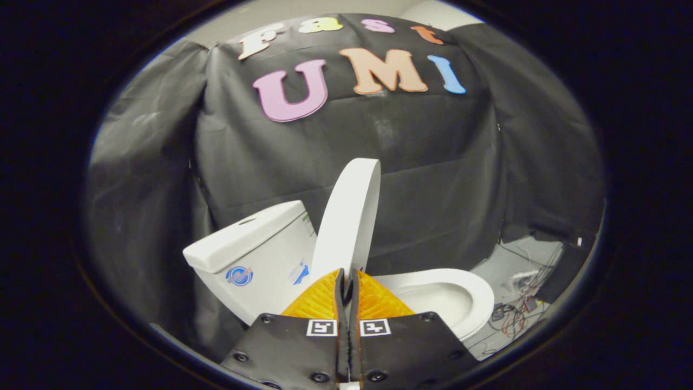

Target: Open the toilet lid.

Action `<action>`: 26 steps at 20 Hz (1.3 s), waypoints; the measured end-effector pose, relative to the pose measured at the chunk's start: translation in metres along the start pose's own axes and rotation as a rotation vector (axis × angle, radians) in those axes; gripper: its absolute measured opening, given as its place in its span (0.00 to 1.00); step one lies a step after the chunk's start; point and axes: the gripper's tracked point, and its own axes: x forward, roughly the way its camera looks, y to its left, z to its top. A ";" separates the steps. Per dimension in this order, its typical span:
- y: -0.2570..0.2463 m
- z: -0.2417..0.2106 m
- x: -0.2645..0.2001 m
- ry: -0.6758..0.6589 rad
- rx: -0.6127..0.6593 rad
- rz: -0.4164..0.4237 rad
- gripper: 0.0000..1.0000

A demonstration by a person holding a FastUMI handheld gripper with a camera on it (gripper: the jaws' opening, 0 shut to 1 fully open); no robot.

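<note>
Fingers [347, 281] of the gripper sit pressed together, their black inner edges meeting with no visible gap and nothing held between them; the orange finger bodies fan out to either side, each with a square black-and-white marker on the dark plate behind it. Just ahead of the fingertips stands the toilet lid [349, 216], raised nearly upright and seen almost edge-on, its lower end right at the tips; whether it touches them cannot be told. To the right of the fingers and slightly beyond, the white seat [476, 295] rings the open bowl [433, 298]. To the left of the lid is the white tank [252, 254], its flat cover tilted in this view and a round blue sticker on its front. Farther right, past the seat, a tangle of red and dark wires [514, 317] lies on the pale floor [501, 265] beside a dark box. Black cloth hangs behind everything as the booth's wall [433, 162].
</note>
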 end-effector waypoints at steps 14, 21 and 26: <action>0.097 0.008 0.026 -0.001 -0.076 0.126 0.01; 0.133 0.002 0.032 -0.001 -0.160 0.147 0.05; 0.145 0.001 0.037 0.005 -0.173 0.106 0.08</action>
